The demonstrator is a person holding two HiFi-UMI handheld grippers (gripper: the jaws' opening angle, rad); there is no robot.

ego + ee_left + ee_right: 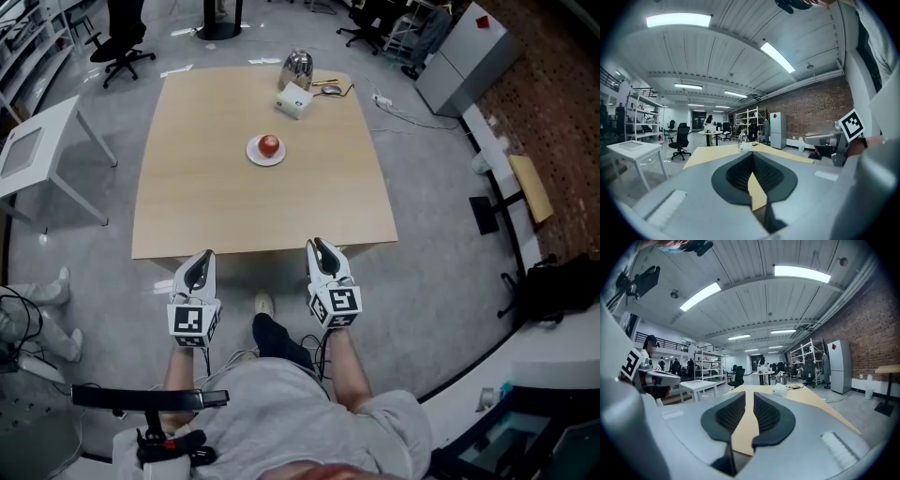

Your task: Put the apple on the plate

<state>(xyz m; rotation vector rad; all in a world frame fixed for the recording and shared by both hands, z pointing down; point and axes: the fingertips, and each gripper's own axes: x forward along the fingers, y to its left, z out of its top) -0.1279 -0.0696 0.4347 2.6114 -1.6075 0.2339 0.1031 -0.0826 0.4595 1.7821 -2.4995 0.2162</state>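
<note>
1. The left claw (753, 153) is shut. Its two dark pads (736, 176) meet at the tips, and it holds nothing.
2. The right claw (749, 393) is open just a little. There is a thin gap between its pads (768, 416), and nothing is in the gap.
3. Both claws point toward 12 o'clock in the head view, side by side and a bit apart. Each one has a cube with black and white squares (192, 321) at the back, near the person's hand.
4. The claw tips sit just at the near edge of the tan table (234, 206). They do not touch anything on it.
5. The person's shoe (264, 303) shows on the floor between the two claws.
6. The red apple (269, 144) is on the small white plate (253, 157). The plate is out on the table at 12 o'clock from the claws, well apart from them.
7. At 1 o'clock from the plate is a white box (293, 99). Just past it, near the far edge of the table, stands a shiny silver kettle (297, 66).
8. At 9 o'clock from the tan table stands a small white table (37, 150) on the grey floor.
9. At 11 o'clock, past the tan table, is a black chair on wheels (122, 52).
10. At 2 o'clock stands a tall grey cabinet (464, 56), next to the brick wall.
</note>
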